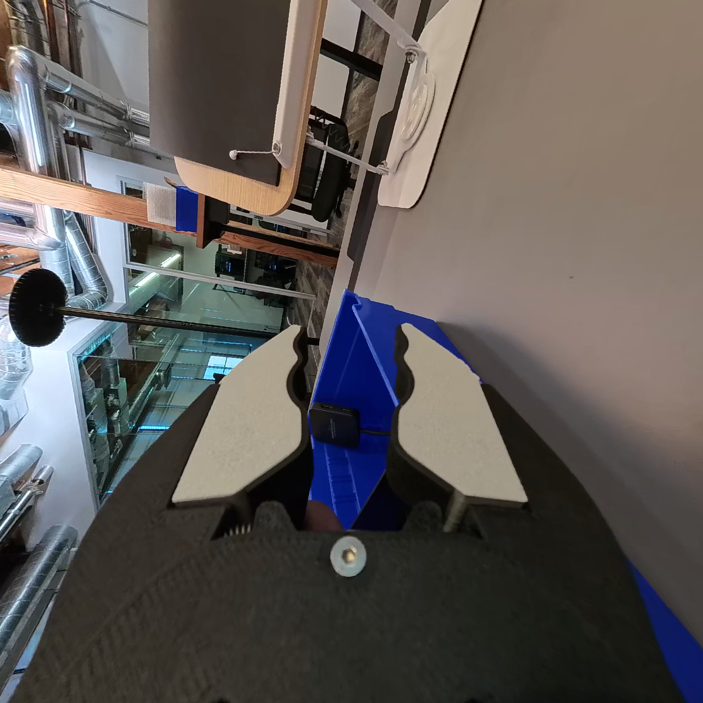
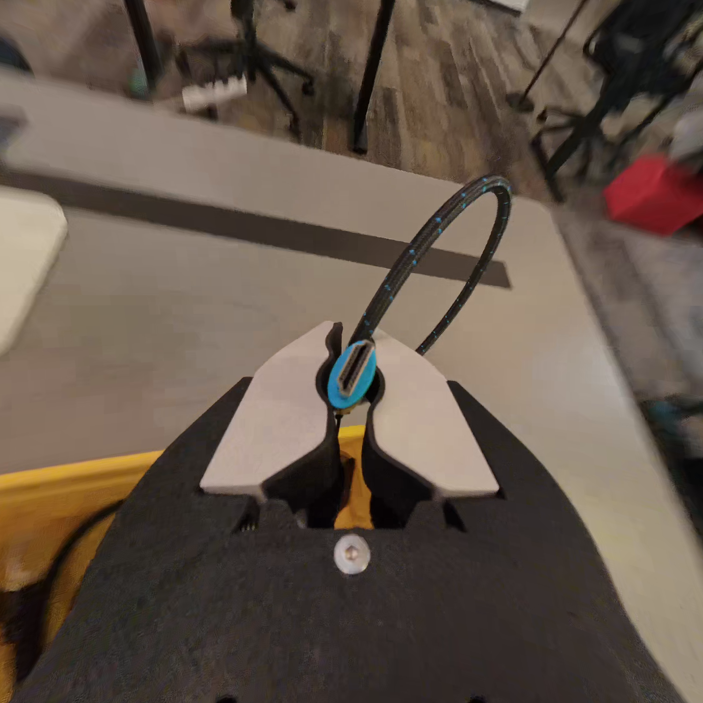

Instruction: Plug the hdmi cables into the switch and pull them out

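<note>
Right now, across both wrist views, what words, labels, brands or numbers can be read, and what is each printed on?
HDMI switch, lying in the blue bin: pale print on its black top face, too small to read, so not quoted.
HDMI plug, clamped in the right gripper: no writing shows.
Braided cable: none, only blue flecks.
Left gripper, open: none.

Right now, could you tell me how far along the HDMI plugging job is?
Early stage. Done: the right tongs are shut on the HDMI plug, its braided cable looping above the table. In hand: the open left tongs point at the switch in the blue bin. Left: plugging in, then pulling out.
</note>
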